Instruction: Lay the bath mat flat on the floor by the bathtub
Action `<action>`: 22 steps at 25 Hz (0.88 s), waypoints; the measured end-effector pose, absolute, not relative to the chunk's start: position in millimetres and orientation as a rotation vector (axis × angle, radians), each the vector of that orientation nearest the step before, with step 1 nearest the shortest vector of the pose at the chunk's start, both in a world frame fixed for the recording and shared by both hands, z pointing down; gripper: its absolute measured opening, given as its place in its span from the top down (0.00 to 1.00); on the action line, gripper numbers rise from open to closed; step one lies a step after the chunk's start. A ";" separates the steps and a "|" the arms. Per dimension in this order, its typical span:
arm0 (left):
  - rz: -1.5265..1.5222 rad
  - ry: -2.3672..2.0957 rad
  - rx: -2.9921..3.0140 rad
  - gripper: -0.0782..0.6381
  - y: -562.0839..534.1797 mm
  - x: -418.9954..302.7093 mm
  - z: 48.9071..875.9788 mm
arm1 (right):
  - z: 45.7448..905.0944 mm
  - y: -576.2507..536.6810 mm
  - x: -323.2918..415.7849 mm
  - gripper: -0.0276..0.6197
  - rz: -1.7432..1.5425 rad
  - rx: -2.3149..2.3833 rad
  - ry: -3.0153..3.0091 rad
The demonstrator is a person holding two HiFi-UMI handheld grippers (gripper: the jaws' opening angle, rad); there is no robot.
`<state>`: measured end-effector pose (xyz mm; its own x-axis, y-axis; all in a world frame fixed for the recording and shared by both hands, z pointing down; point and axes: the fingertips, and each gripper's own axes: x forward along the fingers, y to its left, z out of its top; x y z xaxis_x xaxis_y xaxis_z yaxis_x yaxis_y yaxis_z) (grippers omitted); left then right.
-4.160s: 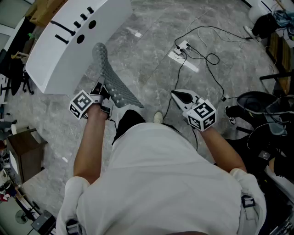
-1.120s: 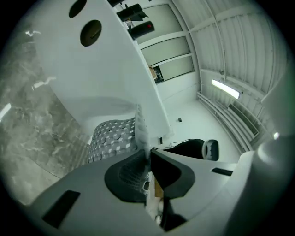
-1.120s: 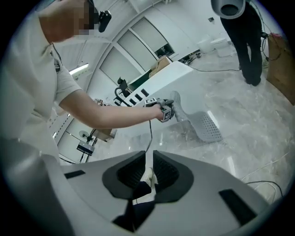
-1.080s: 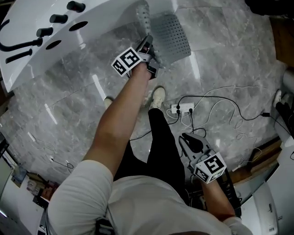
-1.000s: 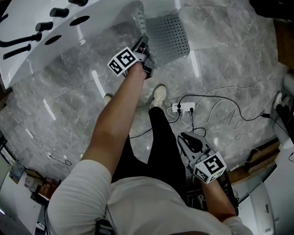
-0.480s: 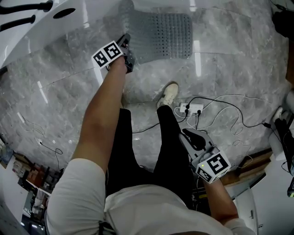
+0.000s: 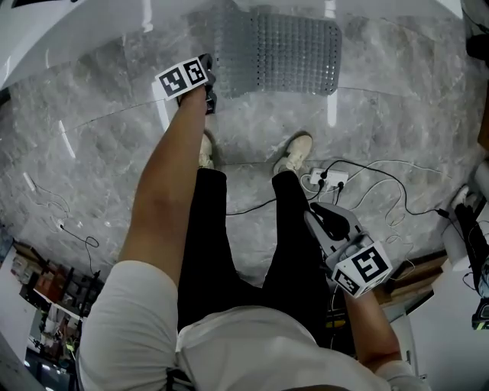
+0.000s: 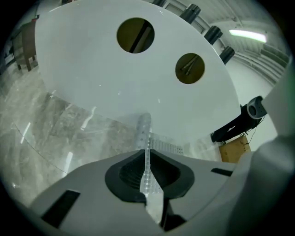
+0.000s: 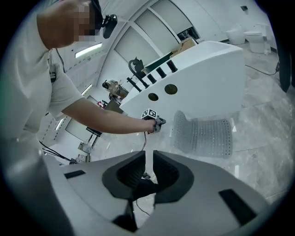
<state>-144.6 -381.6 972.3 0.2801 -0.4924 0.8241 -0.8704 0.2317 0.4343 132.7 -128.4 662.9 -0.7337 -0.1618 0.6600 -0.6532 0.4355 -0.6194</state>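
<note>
The grey perforated bath mat [image 7: 283, 52] lies mostly flat on the marble floor beside the white bathtub [image 7: 69, 23]. Its left end stands curled up. My left gripper [image 7: 209, 90] is shut on that raised edge. In the left gripper view the mat's thin edge [image 8: 146, 138] runs upright between the jaws of the left gripper [image 8: 147, 180], with the bathtub's wall [image 8: 138, 78] just behind. My right gripper [image 7: 315, 215] hangs by my right leg, far from the mat, jaws together and holding nothing. Its view shows the right gripper [image 9: 149, 173], the mat [image 9: 207, 136], the left gripper [image 9: 159, 123] and the bathtub [image 9: 198, 69].
A white power strip [image 7: 328, 179] with black and white cables trailing right lies on the floor by my right shoe [image 7: 295, 154]. My left shoe [image 7: 205, 151] stands just behind the left gripper. A toilet [image 9: 256, 34] stands far back. Shelving clutter [image 7: 46, 286] sits at the lower left.
The left gripper has carried the hanging mat to the tub and lowered it. The mat has gone from draped and folded to spread out on the floor. The right gripper stayed by my leg.
</note>
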 end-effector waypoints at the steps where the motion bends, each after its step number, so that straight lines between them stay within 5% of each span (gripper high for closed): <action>1: 0.443 -1.380 1.409 0.83 -376.4 -155.5 970.7 | 661.7 -128.2 126.0 0.86 1.254 0.678 -2.184; 22: 0.520 -1.241 1.630 0.83 -271.2 -227.1 803.0 | 574.6 -124.5 -2.6 0.94 1.055 0.684 -2.300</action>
